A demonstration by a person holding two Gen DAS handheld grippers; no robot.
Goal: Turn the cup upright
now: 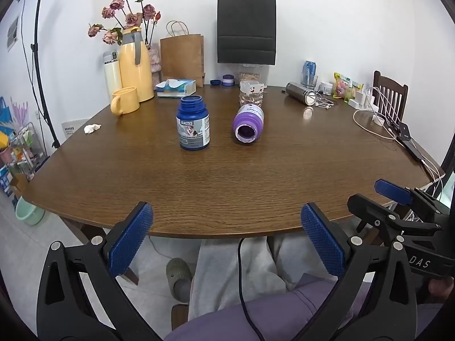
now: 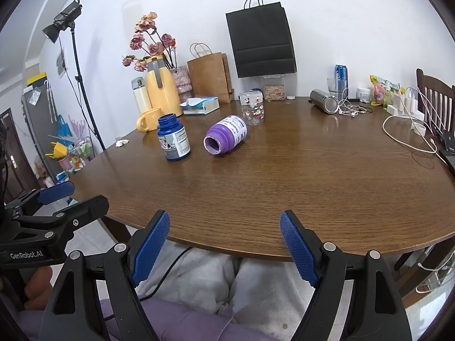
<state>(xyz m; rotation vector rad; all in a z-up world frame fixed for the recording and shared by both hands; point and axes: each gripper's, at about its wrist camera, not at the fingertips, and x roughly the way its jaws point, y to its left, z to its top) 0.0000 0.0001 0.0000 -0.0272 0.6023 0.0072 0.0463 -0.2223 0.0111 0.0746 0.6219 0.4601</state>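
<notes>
- Though called a cup, looks like a light, stiff plastic purple jar, smooth and prone to rolling; best gripped across the ribbed body.
- Lies on its side just right of the upright blue bottle, mouth toward the cameras, long axis running away.
- Left gripper and right gripper: spread wide, empty, well short of the blue bottle.

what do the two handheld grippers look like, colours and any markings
Both are black plastic clamp frames with silver rivets and blue textured finger pads. The right gripper reads "DAS"; the left gripper reads "GenRobot.AI". A dark cable trails below.
</notes>
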